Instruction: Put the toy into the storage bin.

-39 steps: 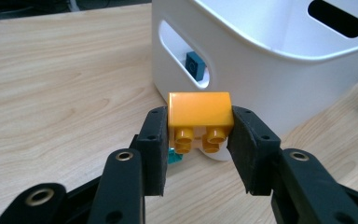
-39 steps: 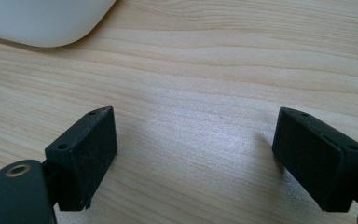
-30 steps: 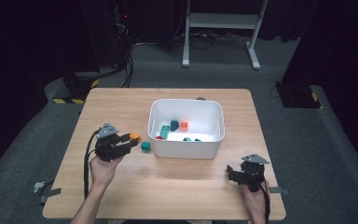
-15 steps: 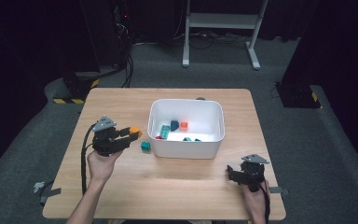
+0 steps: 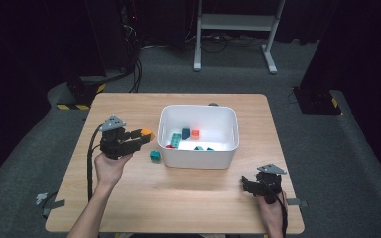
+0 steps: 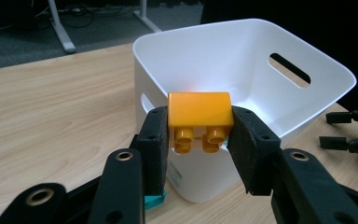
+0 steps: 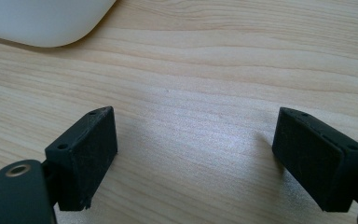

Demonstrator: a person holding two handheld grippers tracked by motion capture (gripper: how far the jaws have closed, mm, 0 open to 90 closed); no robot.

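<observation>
My left gripper (image 5: 143, 137) is shut on an orange brick (image 6: 199, 120), studs facing down, held in the air just left of the white bin (image 5: 198, 157). In the left gripper view the bin (image 6: 242, 51) rises right behind the brick. Inside the bin lie several bricks, among them a green one (image 5: 175, 140), a dark blue one (image 5: 185, 133) and an orange-red one (image 5: 195, 133). A teal brick (image 5: 155, 155) sits on the table against the bin's left wall. My right gripper (image 7: 196, 154) rests low on the table at the front right (image 5: 248, 185), open, with only bare wood between its pads.
The wooden table (image 5: 188, 198) stretches wide in front of the bin. A cable (image 5: 90, 163) trails from the left gripper along the forearm. Beyond the table stand a white frame (image 5: 238, 22) and dark equipment on grey floor.
My left gripper has risen with the orange brick and drifted slightly left and away from me. The right gripper has stayed where it was.
</observation>
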